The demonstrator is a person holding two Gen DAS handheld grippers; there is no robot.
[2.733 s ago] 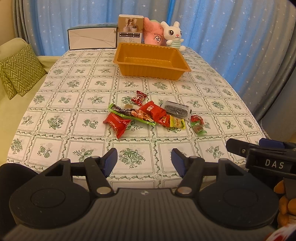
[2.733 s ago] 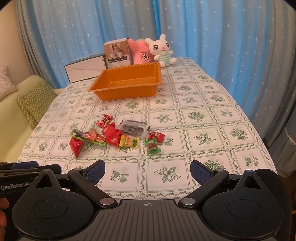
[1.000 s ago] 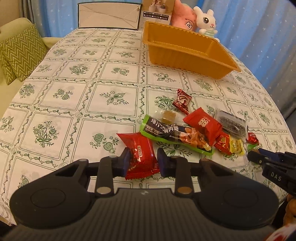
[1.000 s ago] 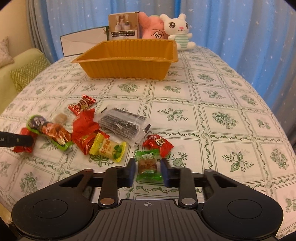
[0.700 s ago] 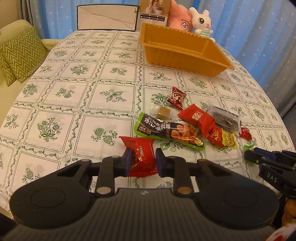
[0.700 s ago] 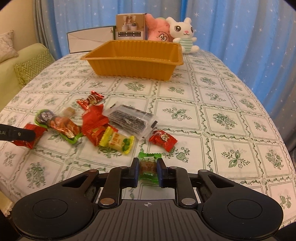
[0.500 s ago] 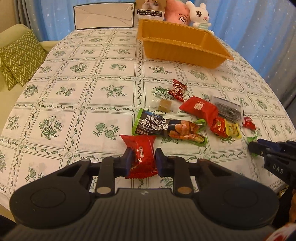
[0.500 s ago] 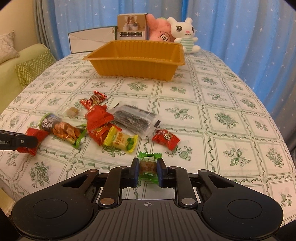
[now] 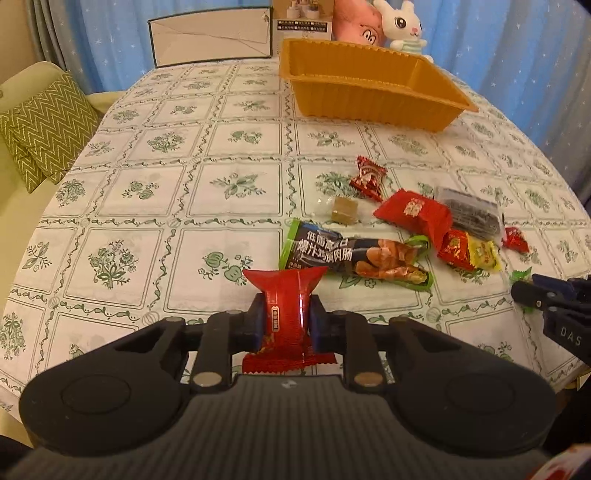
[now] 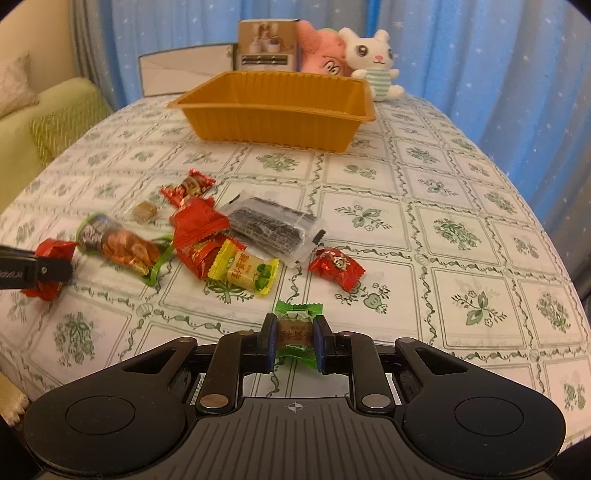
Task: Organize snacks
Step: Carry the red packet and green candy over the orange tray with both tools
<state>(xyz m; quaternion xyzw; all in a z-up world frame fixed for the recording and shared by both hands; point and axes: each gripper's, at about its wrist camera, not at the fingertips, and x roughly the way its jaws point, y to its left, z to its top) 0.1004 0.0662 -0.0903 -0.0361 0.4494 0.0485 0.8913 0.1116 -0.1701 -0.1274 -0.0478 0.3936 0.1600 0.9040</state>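
Observation:
My left gripper (image 9: 284, 323) is shut on a red snack packet (image 9: 286, 295) and holds it above the table's near edge. My right gripper (image 10: 294, 341) is shut on a green-wrapped candy (image 10: 297, 330), lifted off the cloth. An empty orange tray (image 9: 369, 92) stands at the far side; it also shows in the right wrist view (image 10: 277, 114). Several snacks lie in a loose pile between: a long green sausage pack (image 9: 354, 254), a red packet (image 9: 415, 214), a dark clear bag (image 10: 273, 229), a yellow candy (image 10: 245, 271), a small red candy (image 10: 336, 267).
A white box (image 9: 210, 35), a printed carton (image 9: 303, 16) and two plush toys (image 10: 373, 62) stand behind the tray. A green sofa with a zigzag cushion (image 9: 40, 125) is left of the table. Blue curtains hang behind and to the right.
Both grippers closed on their snacks about a second ago and have since lifted them and drawn back slightly. The pile on the table has not moved.

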